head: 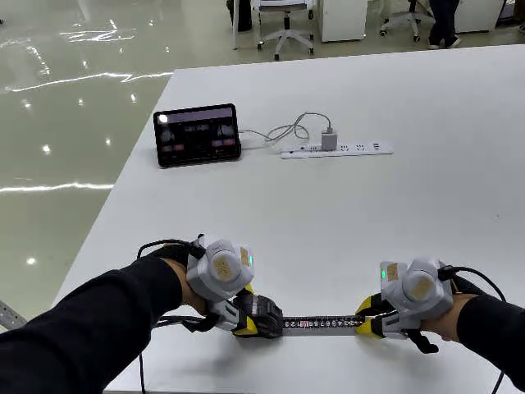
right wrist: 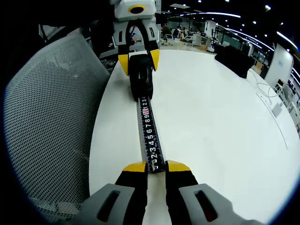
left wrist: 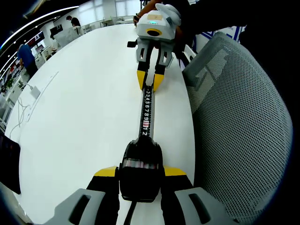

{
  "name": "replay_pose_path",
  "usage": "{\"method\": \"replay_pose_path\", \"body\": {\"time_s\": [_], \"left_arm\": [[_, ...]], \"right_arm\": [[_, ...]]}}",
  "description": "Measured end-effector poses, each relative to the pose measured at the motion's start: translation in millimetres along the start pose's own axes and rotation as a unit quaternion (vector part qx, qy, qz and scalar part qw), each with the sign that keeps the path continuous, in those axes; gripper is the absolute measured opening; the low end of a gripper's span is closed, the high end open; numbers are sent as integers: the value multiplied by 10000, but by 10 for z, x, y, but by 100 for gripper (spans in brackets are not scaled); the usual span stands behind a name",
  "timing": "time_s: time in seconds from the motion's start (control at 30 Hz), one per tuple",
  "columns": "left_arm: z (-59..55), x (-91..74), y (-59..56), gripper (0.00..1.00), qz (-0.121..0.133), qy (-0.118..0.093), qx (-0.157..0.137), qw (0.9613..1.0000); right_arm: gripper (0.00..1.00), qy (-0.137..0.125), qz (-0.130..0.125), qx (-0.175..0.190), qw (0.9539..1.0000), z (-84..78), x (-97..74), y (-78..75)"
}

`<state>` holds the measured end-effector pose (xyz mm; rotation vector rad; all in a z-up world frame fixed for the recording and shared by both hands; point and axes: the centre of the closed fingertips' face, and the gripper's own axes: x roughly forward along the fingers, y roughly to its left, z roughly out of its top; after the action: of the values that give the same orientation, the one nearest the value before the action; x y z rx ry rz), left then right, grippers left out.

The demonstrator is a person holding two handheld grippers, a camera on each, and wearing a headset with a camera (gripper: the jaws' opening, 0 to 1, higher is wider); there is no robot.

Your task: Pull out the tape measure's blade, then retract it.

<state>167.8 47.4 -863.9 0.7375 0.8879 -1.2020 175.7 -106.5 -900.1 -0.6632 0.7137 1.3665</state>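
Black tape measure case, clamped between the jaws of the left gripper, is seen at the near edge of the white table. Its blade is drawn out flat along the tabletop, the end pinched by the right gripper. Farther back, a tablet and a power strip are laid.

We see black tape measure, black blade with white numerals, yellow-tipped grey left gripper and right gripper, white table, grey mesh chair
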Motion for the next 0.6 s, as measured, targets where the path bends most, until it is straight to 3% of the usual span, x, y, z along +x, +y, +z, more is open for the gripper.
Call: {"method": "replay_pose_path", "body": {"time_s": [0.6], "left_arm": [[0, 4, 1, 29, -9, -2, 11, 10000]], "right_arm": [[9, 21, -37, 89, 10000, -60, -46, 1]]}}
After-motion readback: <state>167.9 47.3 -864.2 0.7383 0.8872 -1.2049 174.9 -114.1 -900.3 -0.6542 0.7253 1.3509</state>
